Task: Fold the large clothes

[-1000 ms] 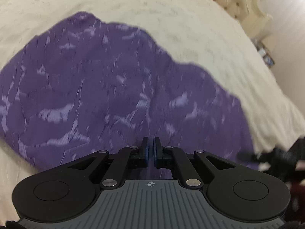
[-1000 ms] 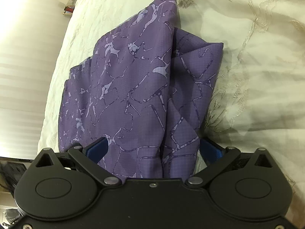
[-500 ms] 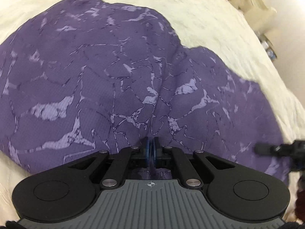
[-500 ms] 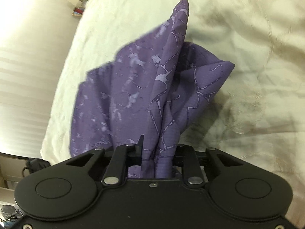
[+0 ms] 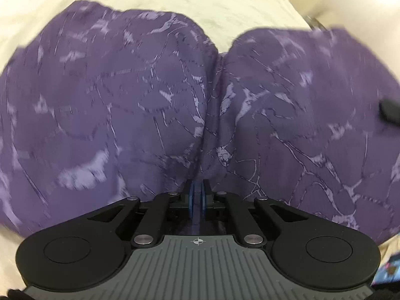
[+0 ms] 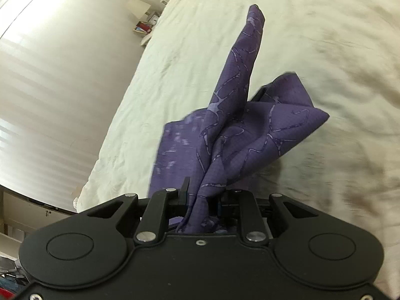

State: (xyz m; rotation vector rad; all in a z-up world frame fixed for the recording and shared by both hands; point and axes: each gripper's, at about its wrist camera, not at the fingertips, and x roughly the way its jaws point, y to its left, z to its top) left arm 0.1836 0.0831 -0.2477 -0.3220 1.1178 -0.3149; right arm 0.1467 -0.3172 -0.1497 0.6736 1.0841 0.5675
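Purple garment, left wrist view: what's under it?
The cream bedspread shows around the purple garment at its far and side edges. Whatever lies directly beneath is covered; the cloth fills most of the view.

The purple garment (image 5: 125,100) smears with motion blur and runs off both side edges. A dark object (image 5: 390,111) at the right edge is cut off, unidentifiable.

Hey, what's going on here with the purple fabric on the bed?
A person is folding a purple patterned garment over a cream bedspread, with a handheld gripper in each hand. The left gripper is shut on a pinch of the cloth. The right gripper, its jaws having just closed, clamps a bunched corner, which hangs lifted above the bed.
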